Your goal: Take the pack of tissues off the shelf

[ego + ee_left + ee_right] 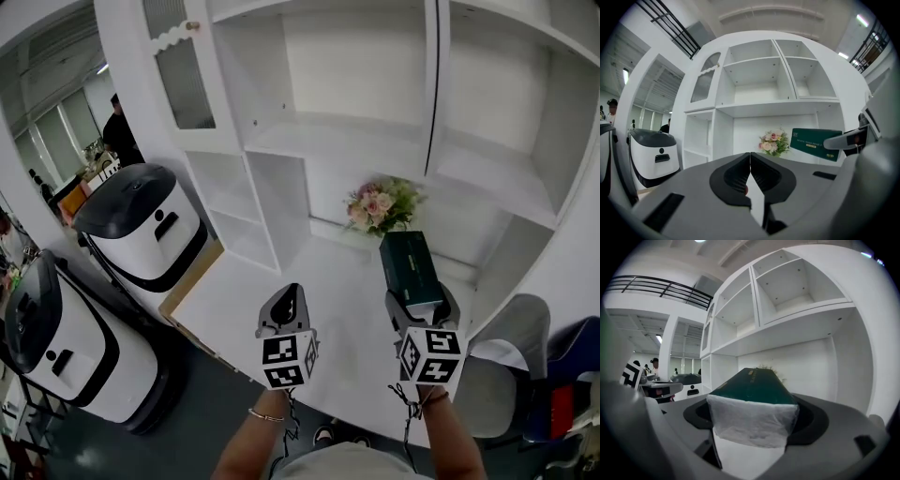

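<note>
The dark green pack of tissues [411,266] with a clear white end [752,420] sits between the jaws of my right gripper [419,305], which is shut on it and holds it in the air in front of the white shelf unit [375,141]. From the left gripper view the pack [815,143] shows at the right, clear of the shelf. My left gripper [284,309] hangs beside it to the left, its jaws shut together on nothing [750,176].
A small bouquet of pink flowers [380,204] stands on the white counter [281,291] just beyond the pack. Two white-and-black machines [141,230] stand at the left. A grey chair [516,361] is at the right. A person [120,131] stands far off at the left.
</note>
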`<action>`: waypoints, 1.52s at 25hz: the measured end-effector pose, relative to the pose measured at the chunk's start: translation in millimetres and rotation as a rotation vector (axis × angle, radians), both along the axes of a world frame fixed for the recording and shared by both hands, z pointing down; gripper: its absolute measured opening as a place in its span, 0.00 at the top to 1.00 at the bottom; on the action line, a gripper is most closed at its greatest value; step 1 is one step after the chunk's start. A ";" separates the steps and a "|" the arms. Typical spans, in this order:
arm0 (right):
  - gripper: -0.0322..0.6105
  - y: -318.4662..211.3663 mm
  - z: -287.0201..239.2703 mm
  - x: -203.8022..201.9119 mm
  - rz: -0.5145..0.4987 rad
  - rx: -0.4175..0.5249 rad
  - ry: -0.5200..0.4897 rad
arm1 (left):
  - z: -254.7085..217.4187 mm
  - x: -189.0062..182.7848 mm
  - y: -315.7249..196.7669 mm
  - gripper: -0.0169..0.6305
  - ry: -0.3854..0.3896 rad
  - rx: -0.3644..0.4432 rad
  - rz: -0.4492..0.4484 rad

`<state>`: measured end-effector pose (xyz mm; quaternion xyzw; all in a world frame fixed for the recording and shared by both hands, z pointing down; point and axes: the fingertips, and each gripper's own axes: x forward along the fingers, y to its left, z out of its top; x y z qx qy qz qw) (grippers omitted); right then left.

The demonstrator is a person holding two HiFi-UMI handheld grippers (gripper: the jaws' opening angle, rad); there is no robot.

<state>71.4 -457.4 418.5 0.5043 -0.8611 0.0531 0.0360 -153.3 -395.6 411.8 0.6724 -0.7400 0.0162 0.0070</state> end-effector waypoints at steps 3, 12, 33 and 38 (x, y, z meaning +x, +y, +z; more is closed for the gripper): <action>0.28 -2.5 10.5 24.4 0.069 -0.022 0.002 | 2.9 15.8 -14.2 0.95 0.001 -0.002 0.051; 0.28 0.2 20.9 66.9 0.171 -0.042 -0.015 | 12.3 53.5 -41.8 0.95 0.021 -0.019 0.153; 0.28 6.8 24.3 98.8 0.215 -0.059 -0.050 | 9.6 70.2 -38.3 0.95 0.029 -0.016 0.164; 0.28 8.9 24.1 106.4 0.231 -0.057 -0.046 | 9.6 75.0 -37.6 0.95 0.031 -0.015 0.169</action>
